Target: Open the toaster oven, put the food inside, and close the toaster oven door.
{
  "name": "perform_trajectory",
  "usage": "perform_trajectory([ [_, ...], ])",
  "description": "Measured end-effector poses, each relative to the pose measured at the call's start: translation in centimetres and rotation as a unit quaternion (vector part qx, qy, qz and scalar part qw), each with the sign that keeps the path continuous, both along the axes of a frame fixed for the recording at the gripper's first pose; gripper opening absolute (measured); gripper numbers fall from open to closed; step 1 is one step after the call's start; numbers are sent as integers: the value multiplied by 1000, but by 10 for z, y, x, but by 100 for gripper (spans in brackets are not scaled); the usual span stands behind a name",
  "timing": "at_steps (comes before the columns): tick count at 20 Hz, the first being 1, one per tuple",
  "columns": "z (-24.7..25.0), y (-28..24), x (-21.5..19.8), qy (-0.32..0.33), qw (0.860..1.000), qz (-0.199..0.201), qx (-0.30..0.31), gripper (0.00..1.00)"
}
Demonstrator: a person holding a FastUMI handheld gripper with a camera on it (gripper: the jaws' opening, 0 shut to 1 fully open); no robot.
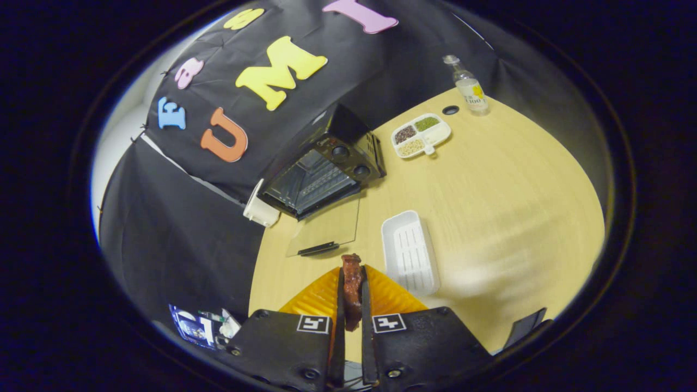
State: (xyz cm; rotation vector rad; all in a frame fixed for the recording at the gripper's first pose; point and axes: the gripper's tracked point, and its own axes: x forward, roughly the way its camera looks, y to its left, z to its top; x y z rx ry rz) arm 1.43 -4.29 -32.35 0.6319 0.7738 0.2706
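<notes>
A white cup-like container [260,209] stands at the far left of the wooden table [490,218], touching the left corner of the toaster oven [326,171]. The oven sits against the black cloth wall at the far side, its inside rack showing and two knobs on its right-hand panel. Its glass door [326,231] is dropped fully open and lies flat toward the near side, with the dark handle [318,249] at its near edge.

Just near of the door handle are the tongs [352,283], with both fingers pressed tight against a reddish-brown piece of food [352,291]. The piece stands lengthwise between the fingers, its top end poking out a little beyond their tips. It is held above the table, in line with the open door and well short of the oven's mouth. I cannot tell what kind of food it is.

Right of the tongs, close by, a long white tray [411,253] with a ribbed bottom lies on the table, holding nothing. Farther away and to the right of the oven is a white divided dish [422,136] with three small heaps in its sections: one dark, one green, one pale. A little beyond the dish there is a small dark round hole [450,110] in the tabletop. At the far right a clear bottle [468,87] stands upright near the table's edge.
</notes>
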Motion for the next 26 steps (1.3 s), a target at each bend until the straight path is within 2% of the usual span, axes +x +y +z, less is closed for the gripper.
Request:
perform_trajectory([
  [4,12,60,2,-13,1000,-23,15,16],
  [7,25,104,20,-26,999,-33,33,15],
  [12,31,165,72,-36,996,-44,68,16],
  [14,28,180,103,-43,992,-66,100,15],
  [19,4,201,189,-51,967,-148,203,15],
  [26,-22,192,288,-88,923,-263,266,15],
])
